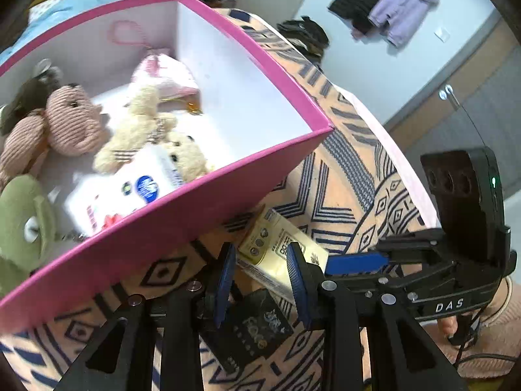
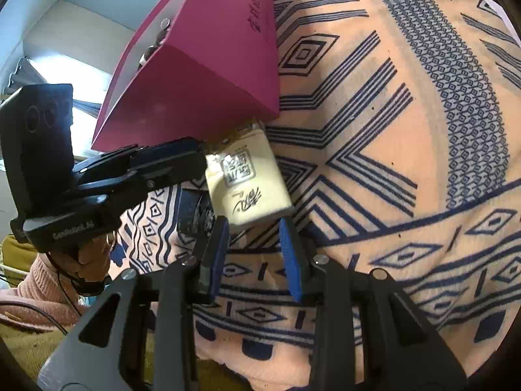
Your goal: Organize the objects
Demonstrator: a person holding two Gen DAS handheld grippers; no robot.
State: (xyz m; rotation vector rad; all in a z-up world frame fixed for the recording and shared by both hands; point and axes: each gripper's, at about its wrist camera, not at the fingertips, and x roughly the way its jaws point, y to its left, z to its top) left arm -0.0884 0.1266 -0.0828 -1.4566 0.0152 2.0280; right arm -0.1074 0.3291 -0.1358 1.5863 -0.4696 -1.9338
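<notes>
A pink box point(image 1: 182, 208) stands on the patterned cloth and holds plush toys point(image 1: 71, 120) and a white packet point(image 1: 130, 189). A cream-yellow pack point(image 1: 276, 244) lies on the cloth beside the box's near corner; it also shows in the right wrist view point(image 2: 250, 182). A black pack point(image 1: 257, 325) lies just in front of it. My left gripper point(image 1: 260, 280) is open, its blue pads on either side of the gap above the two packs. My right gripper point(image 2: 254, 257) is open just short of the cream-yellow pack. Neither holds anything.
The peach cloth with dark blue patterns point(image 2: 390, 163) covers the round table. The pink box point(image 2: 202, 75) stands close behind the packs. Clothes point(image 1: 390, 3) hang on the far wall. A cabinet point(image 1: 456, 104) stands beyond the table edge.
</notes>
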